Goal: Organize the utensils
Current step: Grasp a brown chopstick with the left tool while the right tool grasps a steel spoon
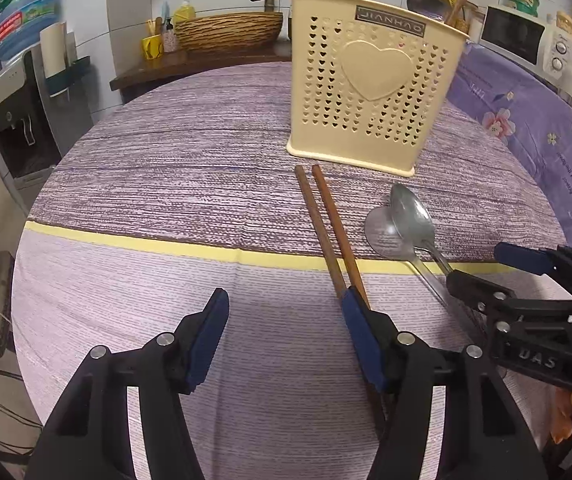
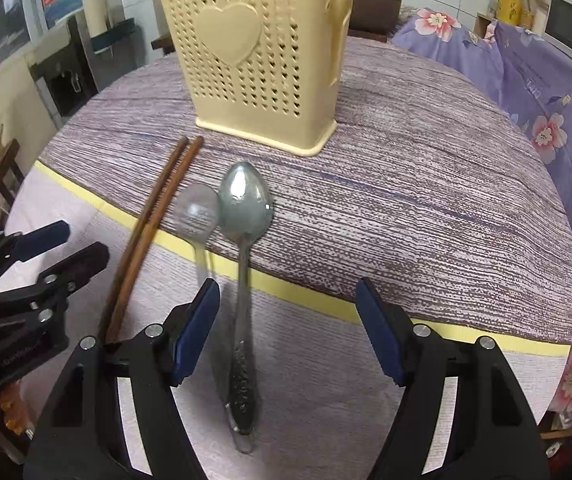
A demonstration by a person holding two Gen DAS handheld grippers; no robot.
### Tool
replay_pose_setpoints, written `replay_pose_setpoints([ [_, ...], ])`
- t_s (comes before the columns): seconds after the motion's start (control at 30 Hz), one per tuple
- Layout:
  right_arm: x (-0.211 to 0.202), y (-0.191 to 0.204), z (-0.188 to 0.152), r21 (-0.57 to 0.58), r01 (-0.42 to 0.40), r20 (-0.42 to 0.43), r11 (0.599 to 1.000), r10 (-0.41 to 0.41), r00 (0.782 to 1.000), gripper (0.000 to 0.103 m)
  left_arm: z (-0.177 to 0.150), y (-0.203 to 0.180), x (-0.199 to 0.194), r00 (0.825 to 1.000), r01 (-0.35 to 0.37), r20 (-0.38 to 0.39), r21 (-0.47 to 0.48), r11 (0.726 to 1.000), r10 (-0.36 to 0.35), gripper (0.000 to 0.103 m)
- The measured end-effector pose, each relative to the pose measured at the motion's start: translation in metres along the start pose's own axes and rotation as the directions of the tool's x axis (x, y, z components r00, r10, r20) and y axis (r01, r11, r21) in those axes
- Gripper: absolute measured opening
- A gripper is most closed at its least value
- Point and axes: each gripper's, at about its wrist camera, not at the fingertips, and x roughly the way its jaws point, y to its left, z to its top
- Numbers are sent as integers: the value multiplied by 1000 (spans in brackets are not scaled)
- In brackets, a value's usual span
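- The left gripper (image 1: 286, 322) hovered low over the striped purple tablecloth (image 1: 173, 184) with its jaws wide apart and nothing between them.
- Its right finger (image 1: 360, 320) lay just beside the near end of the pair of brown wooden chopsticks (image 1: 328, 224), which ran from about 6 o'clock toward 12 o'clock in the left wrist view, their far tips close to the holder's base.
- The right gripper (image 2: 288, 328) also had its jaws spread apart, gripping nothing.
- A metal spoon (image 2: 243, 240) lay on the cloth between that gripper's fingers, nearer the left one, bowl toward 12 o'clock and patterned handle toward 6 o'clock.
- A clear plastic spoon (image 2: 197, 212) lay just to the 9 o'clock side of the metal spoon's bowl, between it and the chopsticks; its handle appeared to run under the metal one.
- The cream perforated utensil holder (image 2: 257, 52), with a raised heart on its face, stood upright at 12 o'clock beyond all the utensils.
- A pale yellow stripe (image 1: 145, 240) crossed the cloth under the chopsticks and spoon handles.
- A white microwave (image 1: 526, 40) sat at about 2 o'clock in the left wrist view, well behind the table.
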Motion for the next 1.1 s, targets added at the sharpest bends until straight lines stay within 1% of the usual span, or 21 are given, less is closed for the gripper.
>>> replay_pose_setpoints([
  [0.03,4,-2,0,6,5,-12,1000,-5,1000,71,0,0,0,1000,5,-3,-1,1000,-5,59],
  [0.1,6,-2,1,-5,-3,-10,1000,3,1000,71,-1,-1,1,1000,18,-8,-5,1000,-18,59],
  [0.23,6,1,0,-29,14,-10,999,-15,1000,71,0,-6,5,1000,12,-15,6,1000,-12,58],
  [0.33,5,-8,0,-10,46,-11,999,-46,999,71,0,-11,9,1000,8,-28,24,1000,-7,57],
  [0.37,4,-12,-1,-5,55,-10,998,-55,998,71,0,-12,10,1000,0,-29,33,999,1,54],
  [0.43,3,-25,-3,18,57,-13,998,-57,998,71,1,-13,12,999,1,-35,35,999,0,54],
  [0.57,-1,-45,-7,52,75,-14,996,-74,997,71,8,-16,19,999,-32,-41,71,997,35,54],
  [0.7,-2,-54,-9,56,82,-7,995,-82,997,71,18,-6,24,998,-38,-57,58,998,41,54],
  [0.83,-2,-55,-9,40,76,1,996,-76,997,71,18,12,23,997,-50,-58,33,998,52,54],
  [0.97,-1,-48,0,28,28,18,999,-28,999,71,24,16,27,996,-48,-71,19,999,49,54],
  [1.07,5,-35,9,-5,40,14,999,-40,999,71,33,13,35,995,-57,-74,30,998,59,54],
  [1.1,8,-32,12,-11,47,9,999,-47,999,71,37,12,38,996,-51,-78,31,998,53,54],
])
